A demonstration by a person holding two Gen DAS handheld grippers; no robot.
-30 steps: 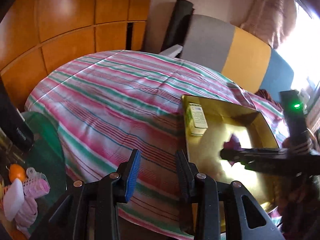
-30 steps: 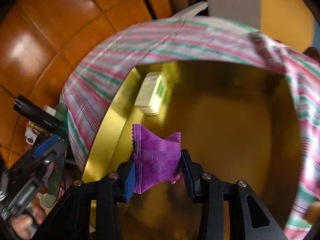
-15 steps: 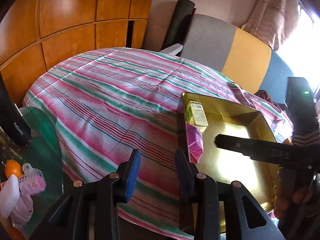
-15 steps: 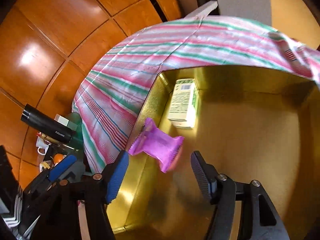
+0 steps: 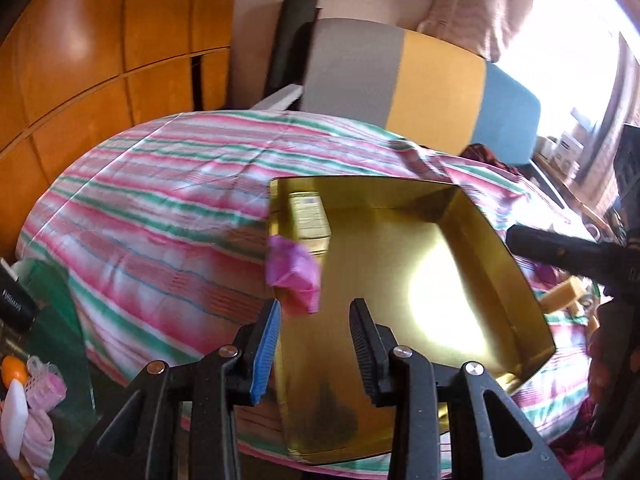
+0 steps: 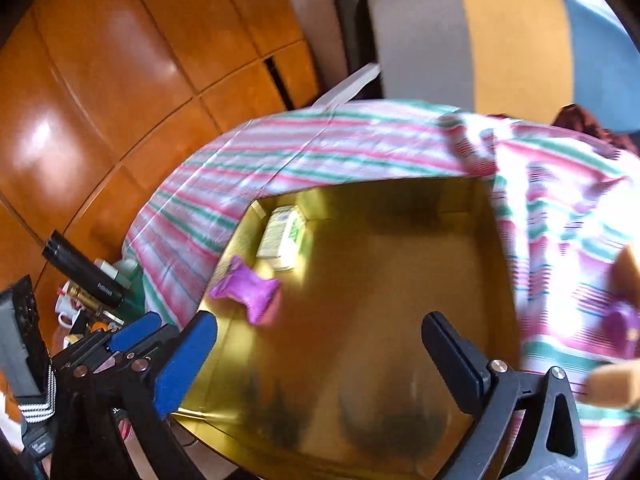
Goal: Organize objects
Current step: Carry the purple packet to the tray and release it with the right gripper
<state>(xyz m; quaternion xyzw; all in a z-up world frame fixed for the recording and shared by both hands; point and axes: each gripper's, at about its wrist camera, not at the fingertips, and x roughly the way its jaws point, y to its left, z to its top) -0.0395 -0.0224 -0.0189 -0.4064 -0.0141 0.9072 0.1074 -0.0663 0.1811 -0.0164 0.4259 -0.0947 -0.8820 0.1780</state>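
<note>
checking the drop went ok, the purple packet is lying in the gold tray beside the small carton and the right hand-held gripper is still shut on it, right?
Not quite: the right hand-held gripper is open, clear of the purple packet, per the right wrist view. The packet does lie in the gold tray beside the small carton.

Black cylinder (image 6: 82, 276): white lettering is reading "FUGUANG" along its side in the right wrist view; in the left wrist view (image 5: 16, 300) the same word is showing blurred at the frame edge.
Small carton (image 5: 310, 216) in the gold tray (image 5: 500, 240): printed lines are showing on its pale label, but they are staying too blurred to read.
Carton, right wrist view (image 6: 282, 236): green and white print is showing, illegible.
</note>
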